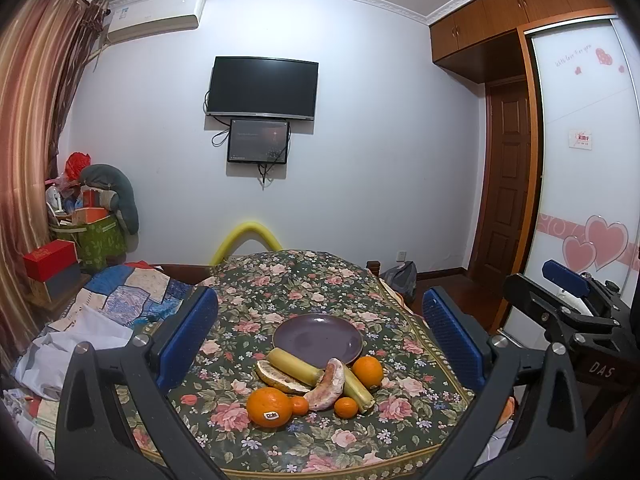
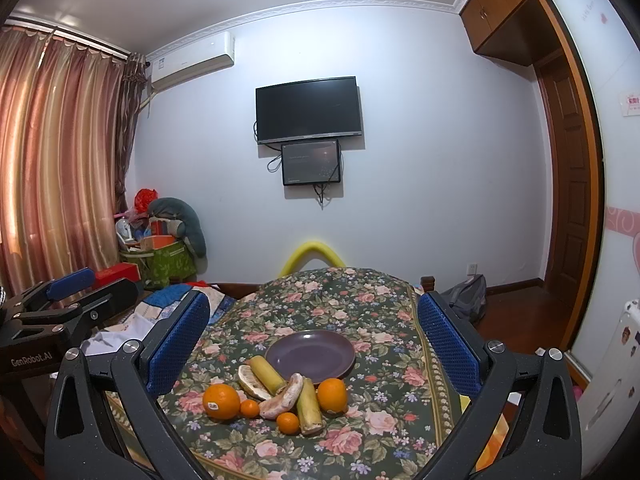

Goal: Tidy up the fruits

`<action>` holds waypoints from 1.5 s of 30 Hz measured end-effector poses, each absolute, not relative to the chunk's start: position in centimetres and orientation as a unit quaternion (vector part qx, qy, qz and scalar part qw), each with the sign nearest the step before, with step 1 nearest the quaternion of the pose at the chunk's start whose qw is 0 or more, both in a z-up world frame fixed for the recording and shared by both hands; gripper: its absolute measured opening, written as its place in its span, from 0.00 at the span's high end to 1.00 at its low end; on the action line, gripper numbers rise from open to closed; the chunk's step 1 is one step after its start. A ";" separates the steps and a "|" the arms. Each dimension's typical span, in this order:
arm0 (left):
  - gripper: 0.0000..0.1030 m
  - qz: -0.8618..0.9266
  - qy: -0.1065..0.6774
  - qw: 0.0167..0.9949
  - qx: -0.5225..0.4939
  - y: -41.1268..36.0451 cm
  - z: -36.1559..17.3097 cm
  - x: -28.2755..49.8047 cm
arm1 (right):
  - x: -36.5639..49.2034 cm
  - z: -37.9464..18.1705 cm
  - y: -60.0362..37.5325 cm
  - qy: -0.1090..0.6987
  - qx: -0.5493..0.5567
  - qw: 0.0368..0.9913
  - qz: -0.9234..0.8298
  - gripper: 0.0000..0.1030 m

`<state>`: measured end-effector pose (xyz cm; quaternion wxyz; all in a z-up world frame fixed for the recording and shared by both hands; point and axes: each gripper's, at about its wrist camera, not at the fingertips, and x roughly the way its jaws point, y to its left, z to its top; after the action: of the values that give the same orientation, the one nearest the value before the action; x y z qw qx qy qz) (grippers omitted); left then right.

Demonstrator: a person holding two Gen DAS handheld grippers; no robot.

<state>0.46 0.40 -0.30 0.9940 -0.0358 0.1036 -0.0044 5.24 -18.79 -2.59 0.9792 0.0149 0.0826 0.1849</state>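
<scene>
An empty purple plate [image 1: 318, 336] [image 2: 310, 356] sits on the floral tablecloth [image 1: 320, 280] [image 2: 340, 304]. In front of it lie a stickered orange [image 1: 269, 407] [image 2: 221, 401], a second orange [image 1: 368, 372] [image 2: 332, 396], two small tangerines [image 1: 346, 407] [image 2: 288, 423], two yellow-green cane pieces [image 1: 294, 366] [image 2: 310, 406] and two pomelo wedges [image 1: 330, 386] [image 2: 282, 398]. My left gripper [image 1: 320, 338] is open and empty, above and short of the fruit. My right gripper [image 2: 314, 344] is open and empty too; it also shows at the right edge of the left wrist view [image 1: 568, 292].
A quilt and papers [image 1: 100, 312] lie left of the table. Boxes and bags [image 1: 88, 232] stand in the back left corner by the curtain. A TV [image 1: 262, 88] hangs on the far wall. A wardrobe [image 1: 580, 160] and a door are at the right.
</scene>
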 end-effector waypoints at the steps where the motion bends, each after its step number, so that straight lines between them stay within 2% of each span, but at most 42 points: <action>1: 0.00 -0.005 0.104 0.994 -0.036 0.4 -0.3 0.5 | 5.3 -2.5 -18.9 0.083 0.016 0.979 0.185 0.00; 31: 0.00 -0.007 0.112 0.993 -0.030 0.3 -0.6 1.2 | 5.8 -3.0 -19.0 0.092 0.016 0.978 0.184 0.00; 37: 0.00 -0.013 0.135 0.990 -0.028 0.8 -1.7 2.7 | 7.5 -4.4 -18.3 0.117 -0.001 0.978 0.171 0.00; 45: 0.00 -0.004 0.211 0.976 -0.043 3.0 -5.2 6.9 | 10.9 -8.0 -18.1 0.183 -0.025 0.969 0.161 0.00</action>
<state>6.93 3.02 -5.20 0.9764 -0.0426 0.2115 -0.0043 10.93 -18.08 -7.99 0.9695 -0.0250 0.1834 0.1608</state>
